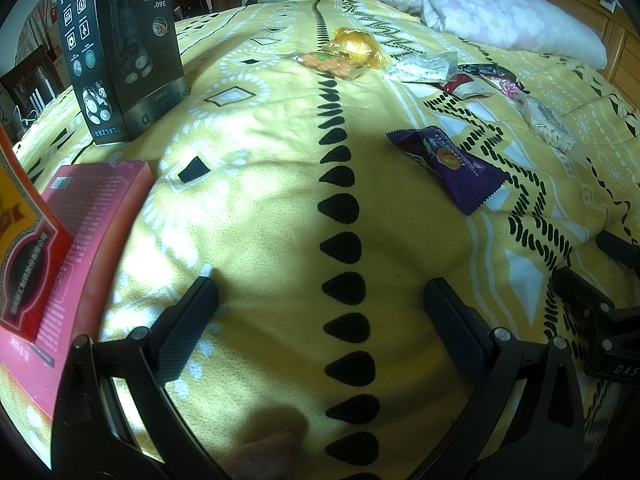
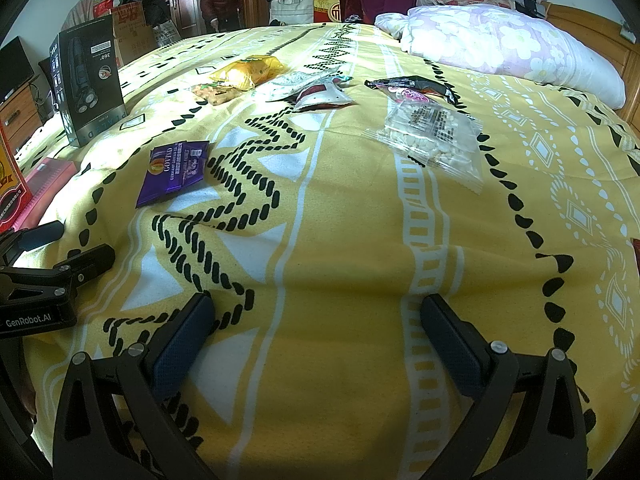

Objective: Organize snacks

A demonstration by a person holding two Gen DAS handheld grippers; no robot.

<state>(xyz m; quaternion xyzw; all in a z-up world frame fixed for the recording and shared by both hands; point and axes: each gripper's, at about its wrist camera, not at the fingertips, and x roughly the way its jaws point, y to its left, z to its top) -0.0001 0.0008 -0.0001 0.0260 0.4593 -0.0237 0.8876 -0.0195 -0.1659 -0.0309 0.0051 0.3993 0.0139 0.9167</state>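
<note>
Snacks scattered mid-bed, both grippers empty, fingers spread apart.
Purple snack packet [image 2: 174, 172] lies nearest, on the yellow bedspread [image 2: 340, 260] ahead-left of right gripper [image 2: 316, 320], ahead-right of left gripper [image 1: 320, 300]; long axis diagonal. Roughly between the 2, likely either reaches. Clear packet of white pieces [image 2: 436, 140] sits ahead-right of right gripper.
</note>
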